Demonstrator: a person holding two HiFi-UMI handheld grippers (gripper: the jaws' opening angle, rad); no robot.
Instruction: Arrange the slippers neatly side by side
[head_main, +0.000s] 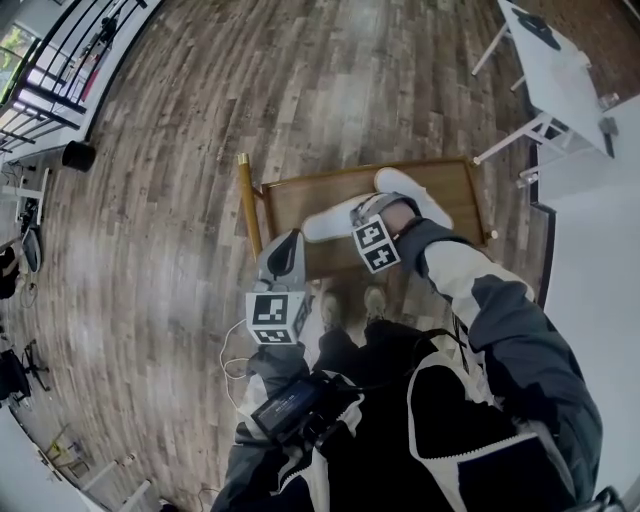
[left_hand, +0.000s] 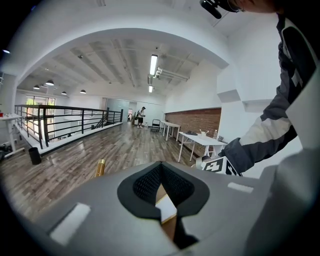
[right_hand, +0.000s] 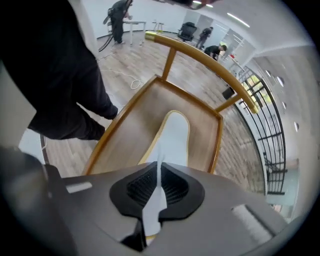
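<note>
Overall, wood-plank floor (head_main: 170, 200) fills the head view, with a white table (head_main: 560, 70) at the upper right. On the floor in front of the person stands a wooden chair (head_main: 300, 198) with a raised rim around the seat and a curved back rail, gold at its end. Two white slippers lie on the seat: first slipper (head_main: 420, 200) angled toward the right side, second slipper (head_main: 328, 222) angled toward the left, their near ends meeting under the right gripper. Slippers not parallel. Right gripper (right_hand: 159, 172) points steeply down, its jaws pinching a thin white slipper edge; which slipper it belongs to cannot be told. Left gripper (left_hand: 160, 170) sits over the seat's near left edge, jaws pressed together at the tips with nothing between them, clear of both slippers.
</note>
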